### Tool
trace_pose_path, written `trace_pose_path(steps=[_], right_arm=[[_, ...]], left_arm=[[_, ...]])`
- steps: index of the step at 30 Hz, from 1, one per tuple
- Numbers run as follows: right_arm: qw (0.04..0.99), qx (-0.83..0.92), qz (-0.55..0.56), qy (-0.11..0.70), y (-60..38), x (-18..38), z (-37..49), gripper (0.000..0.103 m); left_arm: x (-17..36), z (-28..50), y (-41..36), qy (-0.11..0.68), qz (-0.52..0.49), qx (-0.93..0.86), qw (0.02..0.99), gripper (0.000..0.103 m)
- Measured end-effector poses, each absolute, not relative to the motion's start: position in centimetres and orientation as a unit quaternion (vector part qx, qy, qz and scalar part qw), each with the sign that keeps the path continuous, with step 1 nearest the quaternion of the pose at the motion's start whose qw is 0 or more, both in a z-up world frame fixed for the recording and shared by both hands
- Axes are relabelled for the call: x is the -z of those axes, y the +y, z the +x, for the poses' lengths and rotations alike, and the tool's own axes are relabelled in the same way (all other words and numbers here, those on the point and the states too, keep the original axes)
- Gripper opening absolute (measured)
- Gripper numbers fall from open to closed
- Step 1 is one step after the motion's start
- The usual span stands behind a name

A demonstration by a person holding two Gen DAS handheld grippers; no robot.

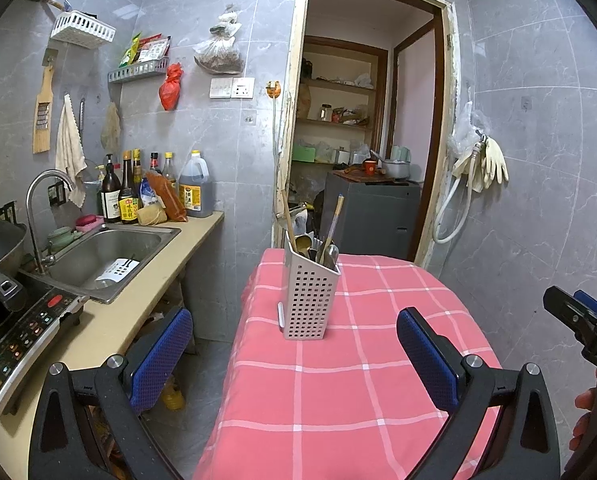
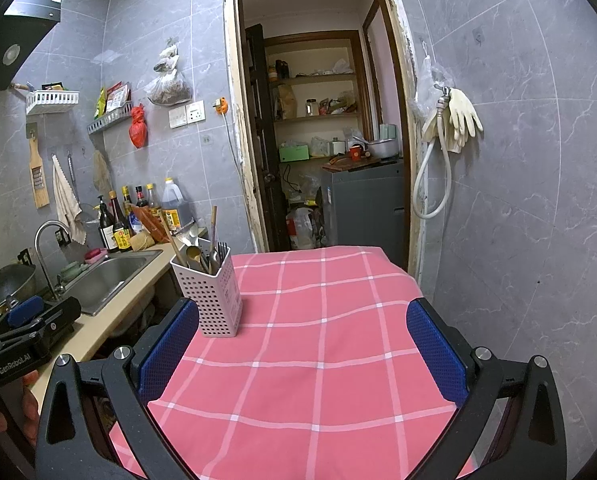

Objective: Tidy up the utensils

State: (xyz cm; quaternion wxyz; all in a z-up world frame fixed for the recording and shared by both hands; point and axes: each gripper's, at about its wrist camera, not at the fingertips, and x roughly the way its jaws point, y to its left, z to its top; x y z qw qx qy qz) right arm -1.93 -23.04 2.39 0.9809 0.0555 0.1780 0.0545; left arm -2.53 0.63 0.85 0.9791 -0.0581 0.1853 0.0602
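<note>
A pale perforated utensil holder point(image 1: 308, 298) stands upright on the table with the pink checked cloth point(image 1: 338, 380). Chopsticks, spoons and a fork point(image 1: 318, 240) stick out of its top. My left gripper point(image 1: 294, 354) is open, a little short of the holder, nothing between its blue pads. In the right wrist view the same holder point(image 2: 212, 294) stands at the table's left side, with utensils point(image 2: 204, 250) inside. My right gripper point(image 2: 302, 350) is open above the cloth point(image 2: 318, 340), to the right of the holder and holding nothing. The other gripper point(image 2: 30, 320) shows at far left.
A counter point(image 1: 146, 300) on the left carries a steel sink point(image 1: 106, 256), a tap, sauce bottles point(image 1: 138, 192), a wok and an induction hob point(image 1: 22, 336). Behind the table a doorway point(image 1: 370, 120) opens onto shelves and a grey appliance. Rubber gloves point(image 1: 490, 162) hang on the right wall.
</note>
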Motion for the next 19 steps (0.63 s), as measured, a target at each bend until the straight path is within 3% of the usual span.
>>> trace_pose_path(steps=[19], right_arm=[[0.981, -0.054, 0.055, 0.179, -22.96, -2.46, -1.96, 0.102]], left_arm=[[0.06, -1.65, 0.49, 0.206, -0.053, -0.051, 0.976, 0.103]])
